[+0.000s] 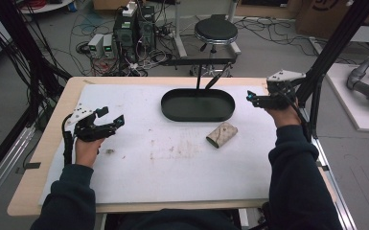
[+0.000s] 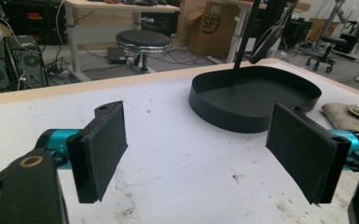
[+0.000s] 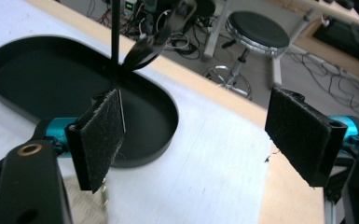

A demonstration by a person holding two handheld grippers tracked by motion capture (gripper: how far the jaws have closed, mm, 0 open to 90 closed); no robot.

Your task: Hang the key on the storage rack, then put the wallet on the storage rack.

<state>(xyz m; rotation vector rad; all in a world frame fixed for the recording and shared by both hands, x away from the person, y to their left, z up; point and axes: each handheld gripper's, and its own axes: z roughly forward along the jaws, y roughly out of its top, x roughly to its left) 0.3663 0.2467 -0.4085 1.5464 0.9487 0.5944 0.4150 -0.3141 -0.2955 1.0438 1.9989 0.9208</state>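
A black oval tray [image 1: 172,108] lies empty at the far middle of the white mat [image 1: 148,167]. A small beige fabric pouch [image 1: 222,134] lies on the mat just in front of the tray's right end. My left gripper [image 1: 112,117] rests at the mat's left side, open, nothing between its pads [image 2: 105,147]. My right gripper [image 1: 250,98] is held above the table's right edge, to the right of the tray, open and holding nothing. The tray [image 2: 256,95] and the pouch [image 2: 347,116] lie ahead in the left gripper view. In the right gripper view the tray [image 3: 158,140] lies beyond the left pad [image 3: 100,135].
A thin black post [image 1: 199,76] with a dark strap stands behind the tray. A black frame leg [image 1: 326,52] rises at the table's right edge near my right hand. A stool [image 1: 215,31], computers and cables are on the floor beyond the table.
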